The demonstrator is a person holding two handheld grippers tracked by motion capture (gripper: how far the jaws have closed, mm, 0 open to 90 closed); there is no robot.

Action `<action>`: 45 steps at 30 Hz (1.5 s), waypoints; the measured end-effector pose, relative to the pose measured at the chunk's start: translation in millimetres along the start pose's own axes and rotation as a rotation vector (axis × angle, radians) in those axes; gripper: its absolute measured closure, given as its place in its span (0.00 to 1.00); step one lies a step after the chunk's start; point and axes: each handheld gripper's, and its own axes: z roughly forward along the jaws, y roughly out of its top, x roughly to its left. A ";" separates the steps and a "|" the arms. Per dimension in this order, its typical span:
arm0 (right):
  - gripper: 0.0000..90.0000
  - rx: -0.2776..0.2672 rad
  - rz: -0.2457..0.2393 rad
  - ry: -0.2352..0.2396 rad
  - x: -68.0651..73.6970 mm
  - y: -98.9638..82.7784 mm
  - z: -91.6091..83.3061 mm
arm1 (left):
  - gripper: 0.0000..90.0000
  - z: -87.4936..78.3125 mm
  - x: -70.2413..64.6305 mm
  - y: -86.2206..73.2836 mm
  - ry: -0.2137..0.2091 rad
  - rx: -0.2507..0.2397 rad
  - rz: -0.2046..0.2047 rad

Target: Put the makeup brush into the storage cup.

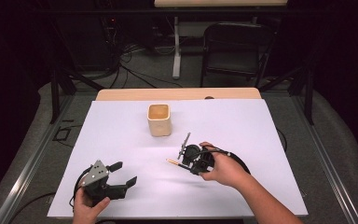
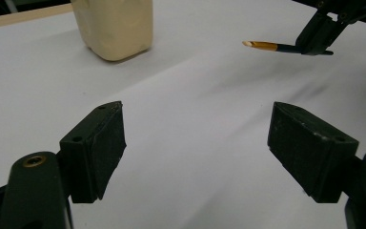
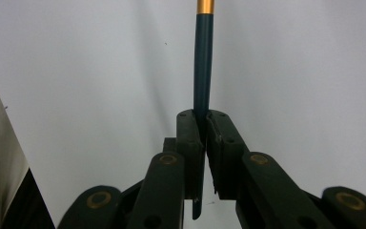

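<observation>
Right gripper view: right hand-held gripper [image 3: 204,125] clamps the dark brush [image 3: 203,71], which sticks out ahead.

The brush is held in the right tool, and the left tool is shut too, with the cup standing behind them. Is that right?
Not quite. The left tool is open, its jaws wide apart with nothing between them, as the left gripper view shows. The right tool does hold the brush, and the cup stands behind.

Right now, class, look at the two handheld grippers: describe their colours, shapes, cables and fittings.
Both grippers are black, each with two hinged arms ending in blocky black fingers and brass-coloured pivot pins. The left gripper carries a grey three-cornered plate on top. The right gripper trails a black cable looping past the wrist. The person's forearms are bare, with no sleeves in sight.
</observation>
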 end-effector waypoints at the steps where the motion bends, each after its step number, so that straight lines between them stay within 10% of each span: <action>1: 0.93 -0.001 0.005 0.000 -0.1 -0.9 -1.0 | 0.23 0.2 0.1 -0.1 -0.004 -0.003 -0.005; 8: 0.93 -0.052 0.029 0.003 -0.2 -6.9 -7.6 | 0.25 -0.9 0.1 0.6 -0.058 0.011 -0.031; 45: 0.93 -0.249 0.042 -0.014 8.0 -8.4 -9.4 | 0.18 1.9 -3.8 -2.0 -0.046 -0.018 -0.103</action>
